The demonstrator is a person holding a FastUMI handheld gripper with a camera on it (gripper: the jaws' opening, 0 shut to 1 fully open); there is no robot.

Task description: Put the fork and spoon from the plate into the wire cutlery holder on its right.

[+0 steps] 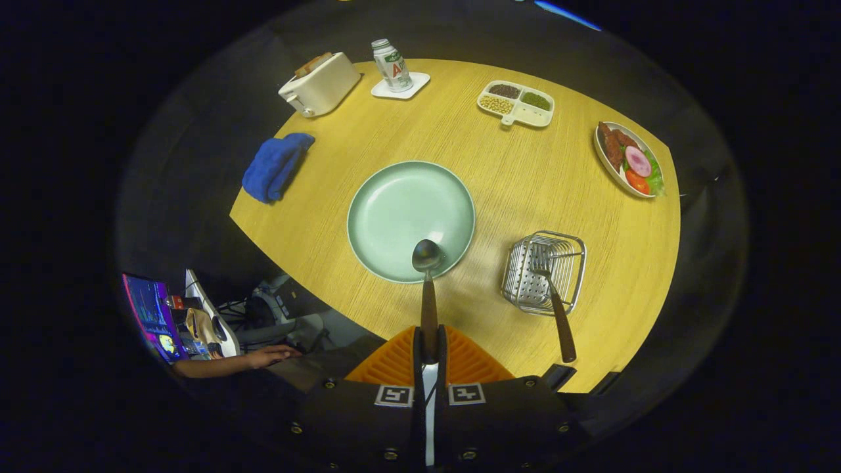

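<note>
Gripper (429, 345): both fingers pressed together on the wooden handle of the spoon (427, 282), which juts straight ahead of them, its metal bowl above the near rim of the plate (387, 217). Plate: round, pale green, near the middle of the round wooden table (460, 144). Wire cutlery holder (525, 276): just right of the plate, near the table's near edge, holding the fork (555, 302), tines inside, wooden handle sticking out over the basket's near rim. Blue cloth (276, 165): bunched at the table's left edge. Toaster (320, 83): cream, far left edge, bread in the slot. Bottle (391, 64): on a white coaster (401, 89), far edge. Divided dish of beans (516, 103): far side. Oval dish of meat, tomato and greens (629, 159): right edge. A person's arm (236, 361) shows below the table, left of the fingers.
</note>
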